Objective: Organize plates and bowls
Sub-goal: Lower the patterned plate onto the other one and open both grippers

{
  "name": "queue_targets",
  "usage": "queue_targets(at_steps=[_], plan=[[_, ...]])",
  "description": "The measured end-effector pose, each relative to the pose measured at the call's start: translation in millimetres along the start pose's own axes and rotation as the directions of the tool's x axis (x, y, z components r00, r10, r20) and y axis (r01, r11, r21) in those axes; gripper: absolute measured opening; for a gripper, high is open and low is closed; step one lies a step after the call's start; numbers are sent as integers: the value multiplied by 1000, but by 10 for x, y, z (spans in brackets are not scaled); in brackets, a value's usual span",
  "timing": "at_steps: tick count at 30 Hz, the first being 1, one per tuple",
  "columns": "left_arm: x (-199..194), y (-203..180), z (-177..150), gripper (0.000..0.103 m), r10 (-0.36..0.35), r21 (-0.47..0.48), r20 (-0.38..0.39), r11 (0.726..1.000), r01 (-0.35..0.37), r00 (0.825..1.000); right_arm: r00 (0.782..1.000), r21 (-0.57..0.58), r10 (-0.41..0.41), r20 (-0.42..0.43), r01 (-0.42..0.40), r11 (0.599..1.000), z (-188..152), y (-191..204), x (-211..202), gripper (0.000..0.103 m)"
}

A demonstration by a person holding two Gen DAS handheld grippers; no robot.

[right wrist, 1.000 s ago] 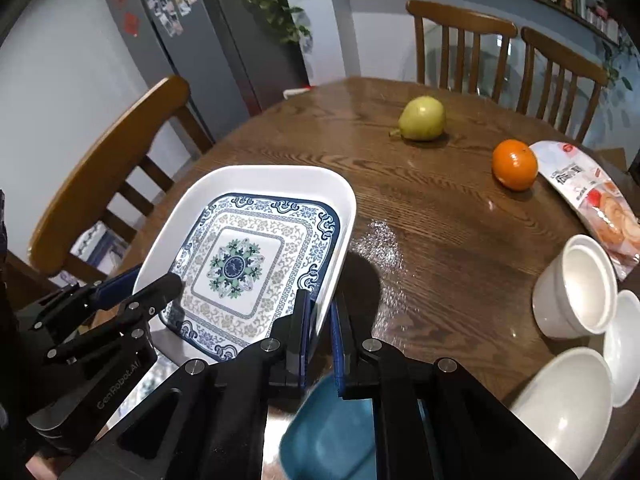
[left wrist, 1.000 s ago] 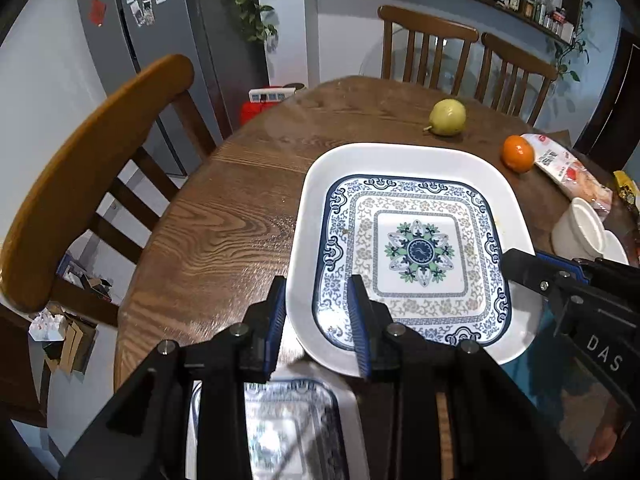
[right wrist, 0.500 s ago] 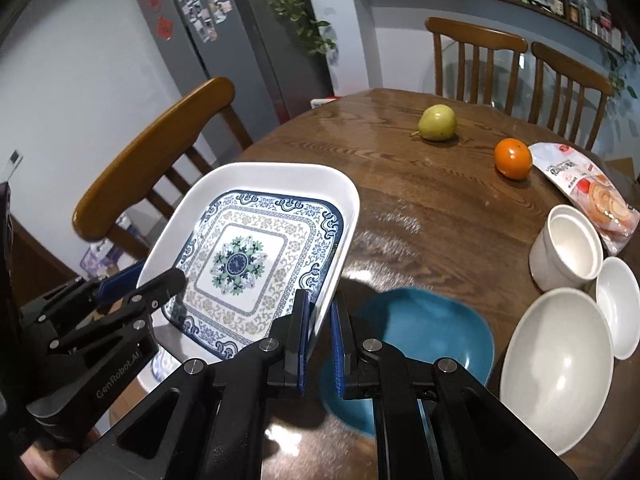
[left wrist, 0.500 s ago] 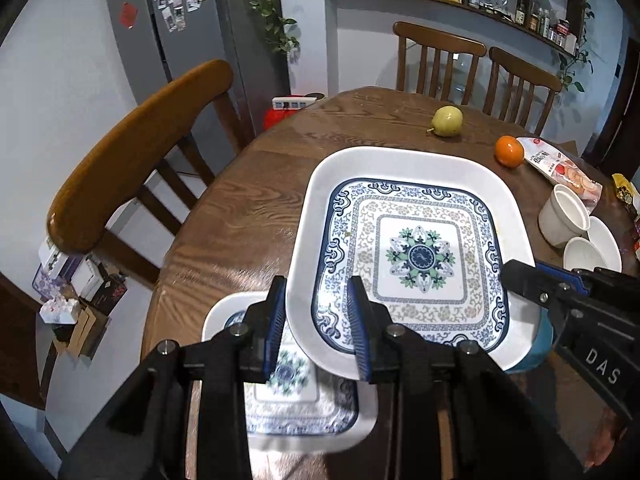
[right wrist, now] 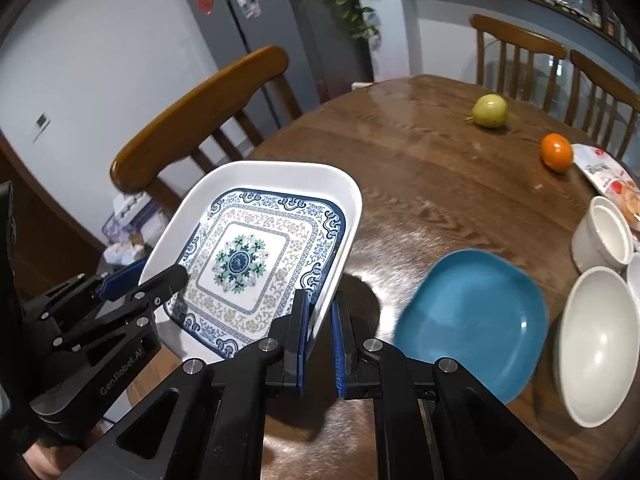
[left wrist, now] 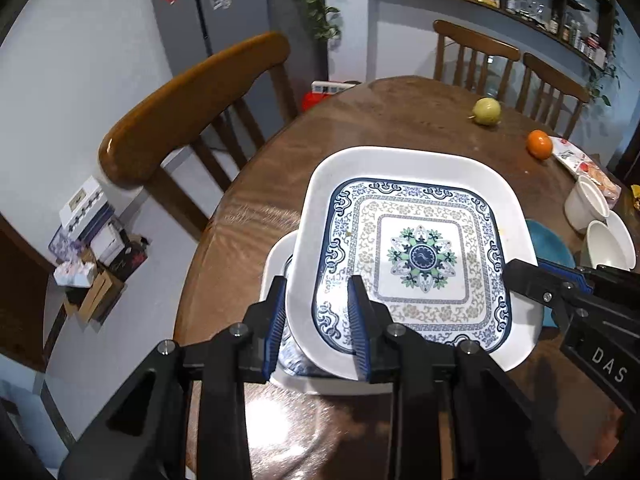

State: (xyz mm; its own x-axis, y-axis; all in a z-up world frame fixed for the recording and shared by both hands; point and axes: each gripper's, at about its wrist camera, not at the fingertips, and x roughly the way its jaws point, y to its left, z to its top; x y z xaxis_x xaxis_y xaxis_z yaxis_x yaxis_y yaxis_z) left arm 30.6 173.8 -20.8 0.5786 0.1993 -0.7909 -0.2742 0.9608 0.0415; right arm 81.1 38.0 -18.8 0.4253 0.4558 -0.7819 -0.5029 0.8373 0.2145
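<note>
while we look along the left gripper, we see its jaws clenched on the near left rim of the patterned square plate, one blue pad under the rim and one on the inner face. we hold that plate above the wooden table, tilted, and a second white plate lies on the table just beneath its left edge, mostly hidden by it. the right gripper bites the patterned plate's right rim. past that rim peeks a blue plate, and beyond it stand a white cup and a white bowl. far behind the patterned plate sit a pear and an orange; a chair stands to its left. from the right wrist, our right gripper is clamped on the patterned plate's near right edge, the thin rim pinched between the pads, while the left gripper grasps the opposite side. right of the patterned plate the blue plate rests on the table, with the white bowl touching its right side and the white cup just behind the bowl. the pear and orange lie well beyond.
</note>
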Motion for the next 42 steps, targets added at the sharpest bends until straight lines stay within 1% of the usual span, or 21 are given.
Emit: queue_targets(at_steps=[8, 13, 18, 34, 39, 42], plan=[[176, 193, -124, 28, 18, -32, -49, 999, -19, 999, 998, -32, 15, -60, -17, 999, -65, 186, 263, 12], [311, 246, -193, 28, 27, -37, -87, 999, -30, 996, 995, -37, 12, -103, -16, 999, -117, 247, 446, 12], [389, 279, -264, 28, 22, -39, -113, 999, -26, 993, 990, -35, 11, -138, -16, 999, -159, 246, 587, 12], [499, 315, -312, 28, 4, -46, -138, 999, -10, 990, 988, -63, -28, -154, 18, 998, -147, 280, 663, 12], [526, 310, -318, 28, 11, -35, -144, 999, -17, 990, 986, -101, -67, -152, 53, 994, -158, 346, 668, 12], [524, 313, -328, 28, 8, -40, -144, 999, -14, 990, 985, -110, -78, -151, 61, 992, -164, 358, 665, 12]])
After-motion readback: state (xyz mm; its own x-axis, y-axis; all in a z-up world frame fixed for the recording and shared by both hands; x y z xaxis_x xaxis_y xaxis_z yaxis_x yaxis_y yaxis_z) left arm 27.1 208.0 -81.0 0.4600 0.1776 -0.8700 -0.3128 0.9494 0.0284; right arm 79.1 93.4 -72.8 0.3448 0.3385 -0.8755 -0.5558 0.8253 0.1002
